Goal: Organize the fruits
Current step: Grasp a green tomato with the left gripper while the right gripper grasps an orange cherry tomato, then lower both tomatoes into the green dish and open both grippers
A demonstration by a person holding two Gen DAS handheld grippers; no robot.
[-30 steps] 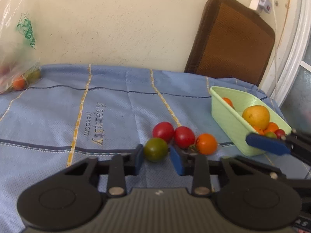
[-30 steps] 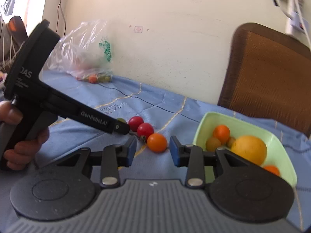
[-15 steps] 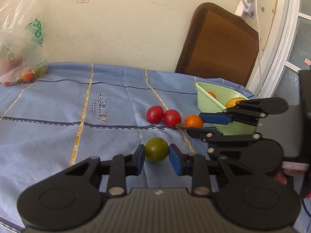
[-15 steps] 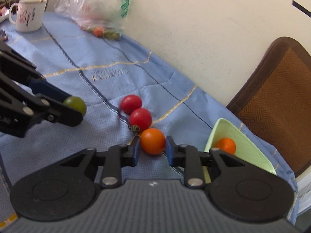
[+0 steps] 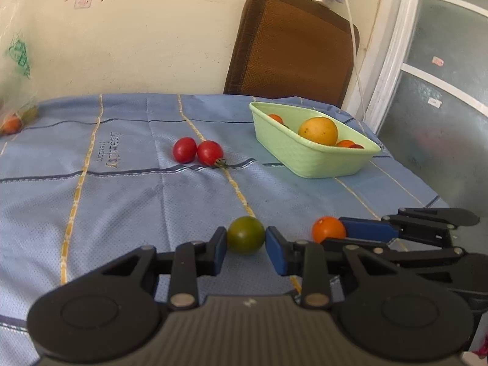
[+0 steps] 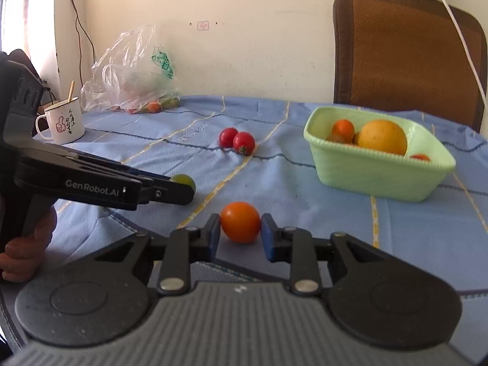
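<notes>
- Left hand-held gripper [image 5: 245, 244] pinches the green tomato [image 5: 245, 235]
- Right hand-held gripper [image 6: 240, 234], jaws opening, has the orange tomato [image 6: 240, 222] between its pads

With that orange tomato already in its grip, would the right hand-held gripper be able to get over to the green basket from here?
Probably yes. The right hand-held gripper has the orange tomato between its pads, its jaws opening slightly. Only bare tablecloth separates it from the green basket, and the left hand-held gripper sits off to the other side.
</notes>
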